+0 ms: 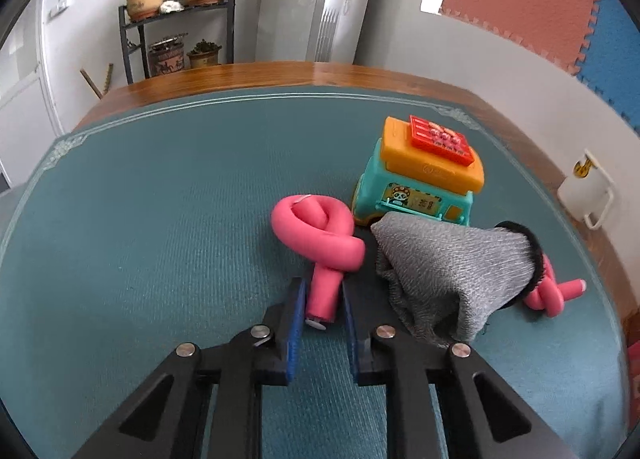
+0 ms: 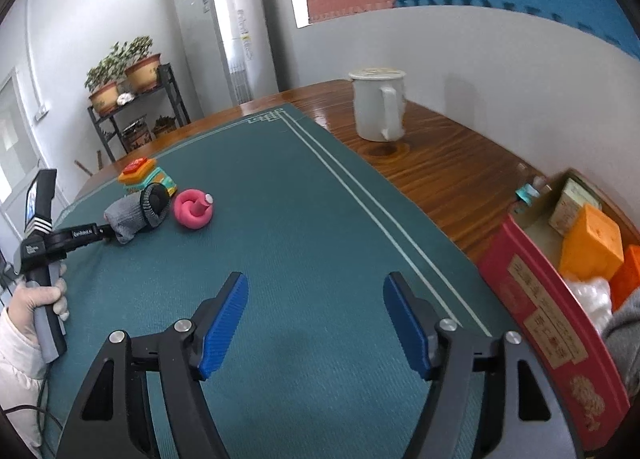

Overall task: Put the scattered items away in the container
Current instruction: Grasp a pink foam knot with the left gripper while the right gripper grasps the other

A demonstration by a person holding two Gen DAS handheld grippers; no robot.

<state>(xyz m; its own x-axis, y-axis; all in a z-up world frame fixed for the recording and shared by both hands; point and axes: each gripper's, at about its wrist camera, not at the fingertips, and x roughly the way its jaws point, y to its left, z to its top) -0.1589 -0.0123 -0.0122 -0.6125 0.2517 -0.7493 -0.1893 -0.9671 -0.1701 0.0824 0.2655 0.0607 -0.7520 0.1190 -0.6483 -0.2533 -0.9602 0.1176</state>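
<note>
My left gripper (image 1: 322,299) is shut on the free end of a knotted pink foam roller (image 1: 316,235) lying on the green mat (image 1: 160,219). Right beside it a grey glove (image 1: 444,271) lies crumpled, with a second pink roller (image 1: 552,295) partly under its cuff. A teal and orange toy bus (image 1: 420,179) stands just behind them. My right gripper (image 2: 316,299) hangs open over bare mat with nothing between its pads. The red box (image 2: 552,323) at the right holds orange blocks (image 2: 592,243) and other items.
A white lidded mug (image 2: 378,107) stands on the bare wooden table (image 2: 440,163) beyond the mat. A gloved hand (image 2: 40,299) holds the left gripper's handle at the far left of the right wrist view. A plant shelf (image 1: 176,19) stands past the table.
</note>
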